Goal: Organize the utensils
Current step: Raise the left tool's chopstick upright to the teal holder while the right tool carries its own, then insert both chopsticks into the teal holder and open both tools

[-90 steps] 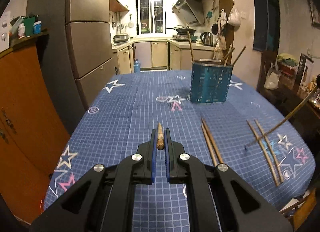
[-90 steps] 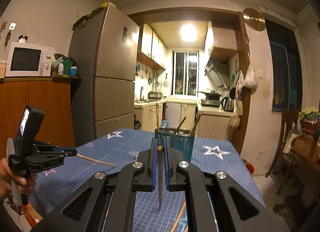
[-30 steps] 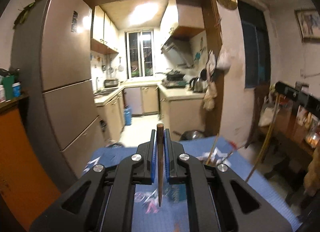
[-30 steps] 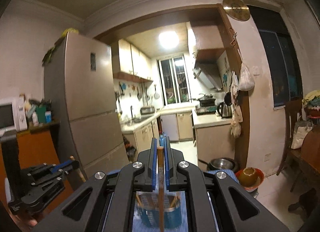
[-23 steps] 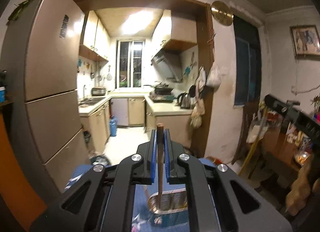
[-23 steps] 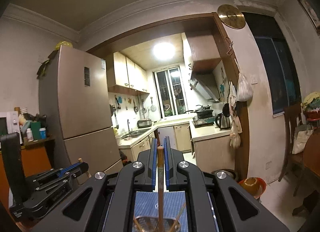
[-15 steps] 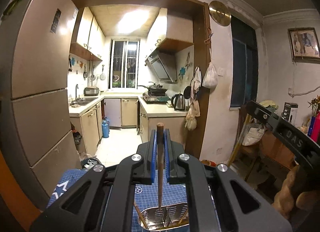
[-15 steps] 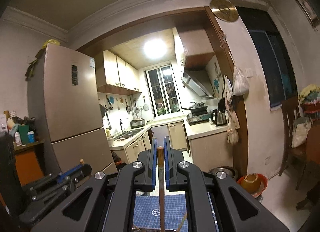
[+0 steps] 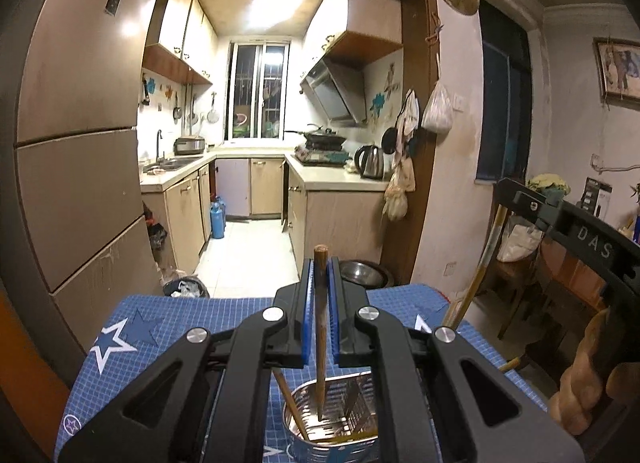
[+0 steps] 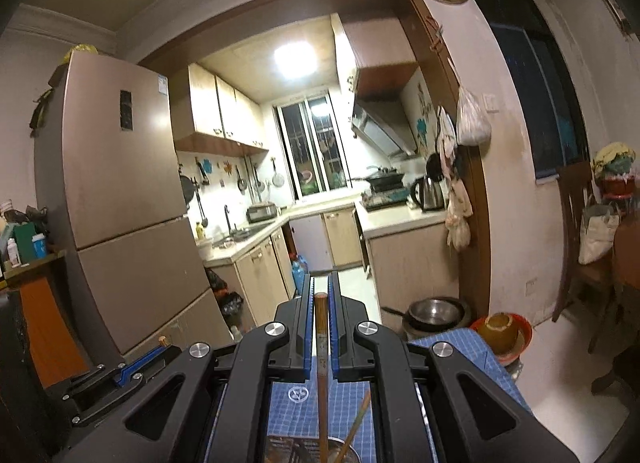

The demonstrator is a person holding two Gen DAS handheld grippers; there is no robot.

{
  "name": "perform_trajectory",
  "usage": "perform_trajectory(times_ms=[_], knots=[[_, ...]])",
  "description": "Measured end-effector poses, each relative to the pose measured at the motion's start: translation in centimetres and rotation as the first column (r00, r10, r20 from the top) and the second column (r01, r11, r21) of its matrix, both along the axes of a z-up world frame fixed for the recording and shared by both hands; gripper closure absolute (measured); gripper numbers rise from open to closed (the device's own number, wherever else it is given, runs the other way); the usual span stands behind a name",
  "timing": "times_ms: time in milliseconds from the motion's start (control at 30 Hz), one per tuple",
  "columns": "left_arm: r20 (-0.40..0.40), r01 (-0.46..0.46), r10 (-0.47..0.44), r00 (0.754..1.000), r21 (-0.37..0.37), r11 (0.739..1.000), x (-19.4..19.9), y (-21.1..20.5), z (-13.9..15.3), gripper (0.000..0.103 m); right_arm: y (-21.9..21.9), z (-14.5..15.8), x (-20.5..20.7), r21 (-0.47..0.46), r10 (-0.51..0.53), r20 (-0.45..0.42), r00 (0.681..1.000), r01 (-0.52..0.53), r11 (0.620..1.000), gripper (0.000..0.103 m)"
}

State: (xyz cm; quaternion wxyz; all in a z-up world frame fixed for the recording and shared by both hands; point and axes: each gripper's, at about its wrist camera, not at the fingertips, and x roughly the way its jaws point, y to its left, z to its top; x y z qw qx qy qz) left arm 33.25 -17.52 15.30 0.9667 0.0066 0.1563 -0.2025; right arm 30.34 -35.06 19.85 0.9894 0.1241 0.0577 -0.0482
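Jaws of the left gripper (image 9: 321, 295) clamped a dark brown wooden chopstick (image 9: 320, 327) upright, its tip inside the round perforated metal utensil holder (image 9: 340, 429) on the blue checked worktop (image 9: 160, 327); the right gripper (image 10: 320, 327) pinched a lighter bamboo chopstick (image 10: 321, 375) above the same holder.

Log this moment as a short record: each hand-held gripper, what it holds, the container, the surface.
left hand-held gripper: shut on dark brown wooden chopstick, tip down inside holder
right hand-held gripper: shut on light brown wooden chopstick, upright over holder
container: shiny metal utensil holder, other chopsticks leaning inside
surface: blue grid tablecloth with white stars
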Motion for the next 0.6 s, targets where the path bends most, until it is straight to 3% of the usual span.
perform_trajectory(times_ms=[233, 300, 333, 367, 600], knots=[[-0.028, -0.068, 0.069, 0.997, 0.036, 0.997, 0.5, 0.4, -1.4, 0.096, -0.1, -1.6, 0.3, -0.005, -0.012, -0.049, 0.999, 0.011, 1.0, 0.092], [-0.032, -0.079, 0.08, 0.996, 0.036, 0.996, 0.5, 0.7, -1.0, 0.083, -0.4, -1.3, -0.4, 0.006, -0.024, -0.033, 0.999, 0.024, 1.0, 0.068], [-0.025, -0.088, 0.089, 0.996, 0.033, 0.996, 0.5, 0.9, -0.8, 0.076, -0.4, -1.1, -0.7, 0.006, -0.028, -0.024, 0.999, 0.028, 1.0, 0.067], [-0.013, -0.1, 0.1, 0.995, 0.025, 0.995, 0.2, 1.2, -0.4, 0.063, -0.5, -0.9, -1.0, 0.004, -0.028, -0.017, 0.999, 0.028, 1.0, 0.066], [0.078, -0.154, 0.154, 0.985, -0.008, 0.988, -2.5, 3.5, 1.9, 0.062, -1.3, 0.0, -3.9, 0.006, -0.049, 0.021, 0.999, 0.049, 0.999, 0.066]])
